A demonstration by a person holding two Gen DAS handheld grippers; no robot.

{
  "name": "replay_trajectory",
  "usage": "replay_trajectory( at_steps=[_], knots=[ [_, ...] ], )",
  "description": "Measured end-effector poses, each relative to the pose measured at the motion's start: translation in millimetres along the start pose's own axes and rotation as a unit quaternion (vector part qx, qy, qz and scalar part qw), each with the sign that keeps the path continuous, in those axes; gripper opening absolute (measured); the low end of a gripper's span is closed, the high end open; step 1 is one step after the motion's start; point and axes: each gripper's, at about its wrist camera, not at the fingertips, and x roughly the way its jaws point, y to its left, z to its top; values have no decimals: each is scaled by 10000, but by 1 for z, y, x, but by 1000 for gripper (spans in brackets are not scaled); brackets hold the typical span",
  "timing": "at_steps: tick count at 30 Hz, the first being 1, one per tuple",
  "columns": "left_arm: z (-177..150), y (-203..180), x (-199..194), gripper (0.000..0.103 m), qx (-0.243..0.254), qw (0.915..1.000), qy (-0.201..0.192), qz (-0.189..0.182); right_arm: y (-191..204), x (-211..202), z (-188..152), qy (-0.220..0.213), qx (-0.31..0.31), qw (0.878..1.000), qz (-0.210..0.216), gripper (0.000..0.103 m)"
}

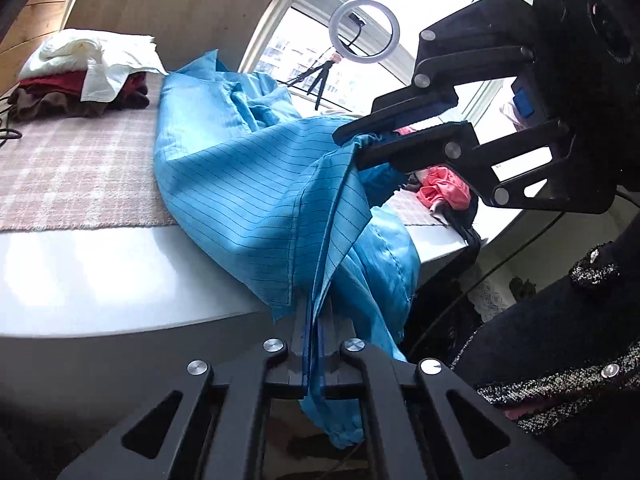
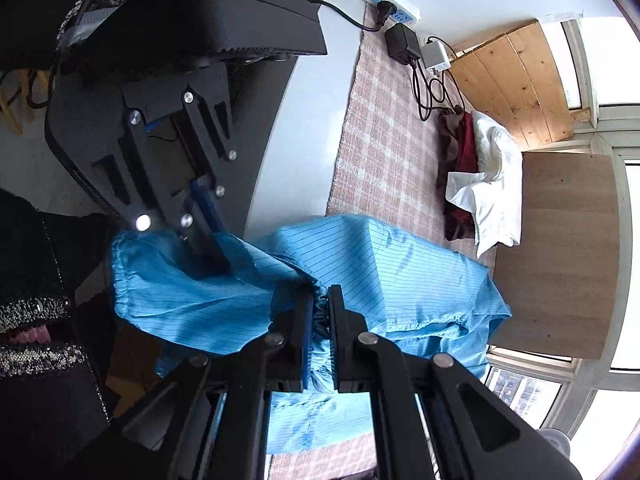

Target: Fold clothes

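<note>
Garment (image 1: 248, 184), blue with thin dark pinstripes, is seen draped over the near edge of the white table (image 1: 100, 276), partly resting on the checked pink mat (image 1: 72, 168) and partly hanging off the table edge. Left gripper (image 1: 312, 344) is clenched on a fold of the garment's hem, the fabric pinched flat between the pads and trailing below them. Right gripper (image 2: 321, 312) is clamped on a gathered, elasticated cuff of the same garment, the bunched cloth being squeezed in the narrow gap between the jaws. Both grip points are held up off the table, with the cloth stretched between them. From the garment, a stack of folded clothes (image 1: 76, 80), white on top over dark red and brown, is noted farther along the mat, well apart. A ring light (image 1: 364, 28) on a small tripod stands beyond the garment, by the window. A crumpled pink-red item (image 1: 444, 188) lies just past the garment on the opposite side. A power strip (image 2: 384, 0) with chargers is seen at the mat's far end, beyond the stack.
</note>
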Motion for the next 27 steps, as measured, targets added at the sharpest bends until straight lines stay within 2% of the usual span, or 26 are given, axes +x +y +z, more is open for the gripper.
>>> replay_trajectory(
  at_steps=[3,5,7,9,11,13,15,17,19,21,23,27],
  knots=[
    [-18,-4,-13,1,-53,9985,-28,547,5,3,-2,-166,139,9997,109,7],
    [-35,-1,-16,1,-123,9955,76,942,12,9,-2,-139,331,9982,487,7],
    [-53,18,-10,1,-689,9883,326,1322,24,20,0,-102,517,9932,1040,11],
    [-75,38,1,1,-1203,9793,745,1446,35,32,-2,-14,748,9832,1667,19],
    [-90,45,7,0,-1139,9722,1137,1698,37,42,-9,169,1051,9684,2255,20],
    [-90,45,-2,0,-1100,9730,1199,1638,20,43,-23,117,1581,9520,2617,20],
    [-79,42,-19,0,-1084,9779,921,1531,-12,48,-39,34,2389,9362,2579,20],
    [-56,40,-29,2,-1034,9815,716,1446,-43,54,-54,-55,3170,9148,2502,20],
    [-33,35,-34,2,-815,9862,541,1338,-65,65,-62,-275,3718,9025,2158,20],
    [-13,27,-31,6,-499,9908,403,1192,-73,79,-60,-501,4084,8888,2018,20],
    [2,20,-18,11,-185,9939,459,981,-68,96,-56,-513,4289,8767,2119,20],
    [7,11,27,11,176,9925,982,706,-51,117,-68,-274,4561,8560,2418,20]
  ],
)
